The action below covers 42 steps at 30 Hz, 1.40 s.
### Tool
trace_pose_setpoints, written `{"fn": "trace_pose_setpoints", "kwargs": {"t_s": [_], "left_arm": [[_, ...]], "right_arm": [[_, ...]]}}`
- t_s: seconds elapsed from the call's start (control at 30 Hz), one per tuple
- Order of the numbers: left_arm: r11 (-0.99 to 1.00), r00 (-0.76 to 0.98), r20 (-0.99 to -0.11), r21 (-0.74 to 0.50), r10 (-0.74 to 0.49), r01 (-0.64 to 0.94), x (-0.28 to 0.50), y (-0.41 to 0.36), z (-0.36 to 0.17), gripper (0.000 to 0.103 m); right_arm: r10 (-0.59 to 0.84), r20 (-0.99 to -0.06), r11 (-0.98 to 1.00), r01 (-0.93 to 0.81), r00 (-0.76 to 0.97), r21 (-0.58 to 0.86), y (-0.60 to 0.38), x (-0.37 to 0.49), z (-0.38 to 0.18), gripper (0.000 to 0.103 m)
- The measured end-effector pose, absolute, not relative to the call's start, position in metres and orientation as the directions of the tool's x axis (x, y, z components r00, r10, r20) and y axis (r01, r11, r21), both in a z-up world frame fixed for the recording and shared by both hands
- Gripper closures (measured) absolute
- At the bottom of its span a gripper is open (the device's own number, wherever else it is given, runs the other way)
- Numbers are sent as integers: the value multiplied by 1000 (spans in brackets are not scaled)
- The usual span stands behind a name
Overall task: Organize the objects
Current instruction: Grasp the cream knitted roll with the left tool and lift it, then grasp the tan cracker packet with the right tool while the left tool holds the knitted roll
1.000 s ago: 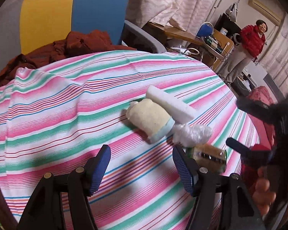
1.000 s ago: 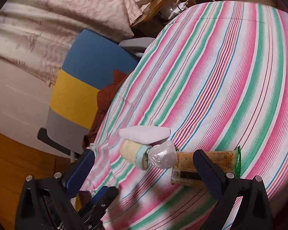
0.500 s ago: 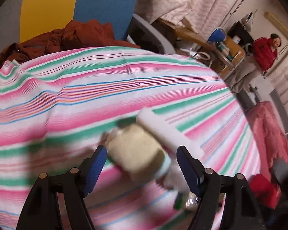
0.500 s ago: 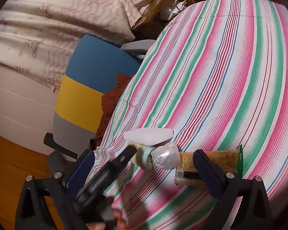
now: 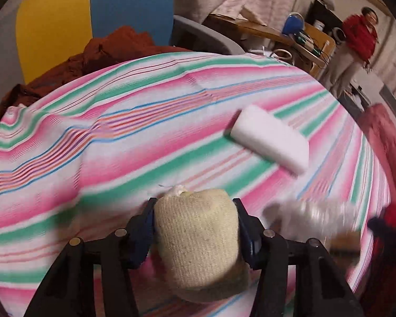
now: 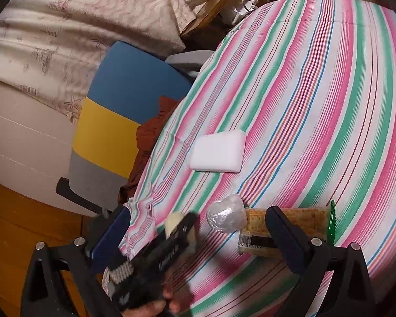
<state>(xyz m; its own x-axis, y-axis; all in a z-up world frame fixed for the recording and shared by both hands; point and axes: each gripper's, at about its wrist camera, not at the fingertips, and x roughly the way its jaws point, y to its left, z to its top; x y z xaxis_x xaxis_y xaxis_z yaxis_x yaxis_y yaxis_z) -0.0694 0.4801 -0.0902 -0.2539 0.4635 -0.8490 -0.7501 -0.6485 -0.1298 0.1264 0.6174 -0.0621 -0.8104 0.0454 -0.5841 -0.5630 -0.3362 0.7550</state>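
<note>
Left gripper was clamped on the beige knitted roll near the striped tablecloth's edge; right gripper stood apart above the cracker packet.

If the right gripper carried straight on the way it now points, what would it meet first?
Probably the plastic-wrapped lump, which lies just ahead between the open fingers of the right gripper; the cracker packet sits beside the right finger. Depth is uncertain, and the white foam block lies further along.
</note>
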Motion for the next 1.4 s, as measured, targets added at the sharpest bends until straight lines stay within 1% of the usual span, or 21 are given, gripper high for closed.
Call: {"fn": "trace_pose_setpoints", "kwargs": {"t_s": [0.2,0.37,0.5,0.67,0.73,0.8,0.87,1.0,1.03,1.07,1.1,1.17,1.2,1.27,1.4], "left_arm": [[-644,-293,-840,-86,457,-760,-41,415,-86,48],[-640,-302,-828,-86,472,-764,-17,364,-84,48],[-630,-310,-812,-88,494,-772,7,322,-85,48],[-611,-321,-796,-77,514,-788,22,301,-88,48],[-606,-326,-788,-73,522,-792,24,298,-89,48],[-598,-337,-777,-62,531,-799,28,294,-90,48],[-600,-340,-774,-64,534,-798,29,293,-91,48],[-592,-345,-771,-52,536,-804,37,284,-90,48],[-593,-344,-770,-56,537,-803,37,282,-90,48],[-595,-341,-770,-62,539,-801,38,280,-90,48],[-593,-340,-771,-61,539,-803,38,279,-90,48],[-587,-343,-770,-50,538,-808,39,279,-90,48],[-588,-343,-770,-51,537,-807,40,278,-90,48],[-589,-343,-770,-54,539,-806,40,278,-91,48],[-591,-349,-762,-55,545,-805,41,276,-92,48]], "right_arm": [[47,-610,-342,-586,-791,735,617,125,-63,0],[50,-616,-341,-594,-786,729,618,126,-64,0],[70,-649,-327,-632,-757,702,618,122,-67,0],[57,-693,-341,-666,-719,663,615,116,-71,0],[71,-729,-351,-701,-681,621,614,112,-73,0],[85,-734,-367,-706,-674,606,614,111,-70,0],[122,-742,-394,-718,-660,574,611,108,-66,0],[144,-790,-470,-744,-596,475,604,86,-66,0],[146,-776,-513,-718,-613,470,599,78,-62,0],[117,-755,-544,-678,-645,495,595,72,-61,0],[8,-724,-570,-598,-690,564,590,62,-65,0],[-177,-678,-562,-492,-713,665,580,51,-73,0],[-248,-645,-560,-436,-723,705,573,47,-74,0],[-289,-609,-586,-366,-738,723,563,47,-68,0],[-249,-655,-580,-431,-714,691,567,52,-74,0]]}}
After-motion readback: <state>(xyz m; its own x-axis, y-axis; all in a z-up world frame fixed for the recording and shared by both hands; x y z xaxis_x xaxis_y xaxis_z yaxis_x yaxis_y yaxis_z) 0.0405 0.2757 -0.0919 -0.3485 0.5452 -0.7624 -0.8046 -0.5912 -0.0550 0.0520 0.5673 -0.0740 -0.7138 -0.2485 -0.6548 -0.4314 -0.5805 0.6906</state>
